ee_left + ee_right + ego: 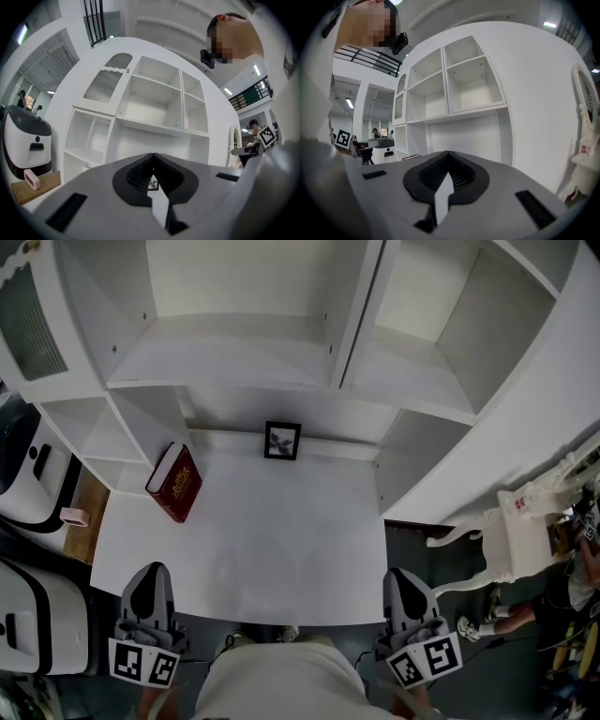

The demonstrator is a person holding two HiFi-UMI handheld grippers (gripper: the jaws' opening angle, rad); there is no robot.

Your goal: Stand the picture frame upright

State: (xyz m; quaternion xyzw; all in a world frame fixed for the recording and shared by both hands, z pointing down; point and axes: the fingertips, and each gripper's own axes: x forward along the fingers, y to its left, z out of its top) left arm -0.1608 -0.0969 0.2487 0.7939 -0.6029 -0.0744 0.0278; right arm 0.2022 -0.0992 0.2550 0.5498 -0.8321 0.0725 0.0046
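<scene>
A small black picture frame (282, 440) with a pale flower picture stands at the back of the white desk (253, 549), against the rear wall of the shelf unit. A sliver of the frame (152, 185) shows through the slit of the left gripper's jaws. My left gripper (151, 576) hovers at the desk's front left edge, shut and empty, with its tips (153, 157) meeting. My right gripper (403, 579) hangs off the front right corner, also shut with nothing held; its tips (448, 154) meet. Both are far from the frame.
A red book (174, 482) stands on its edge at the desk's left. White cubby shelves (234, 343) rise behind and beside the desk. White machines (28, 474) and a pink box (74, 517) sit at left; an ornate white side table (525, 526) and a person are at right.
</scene>
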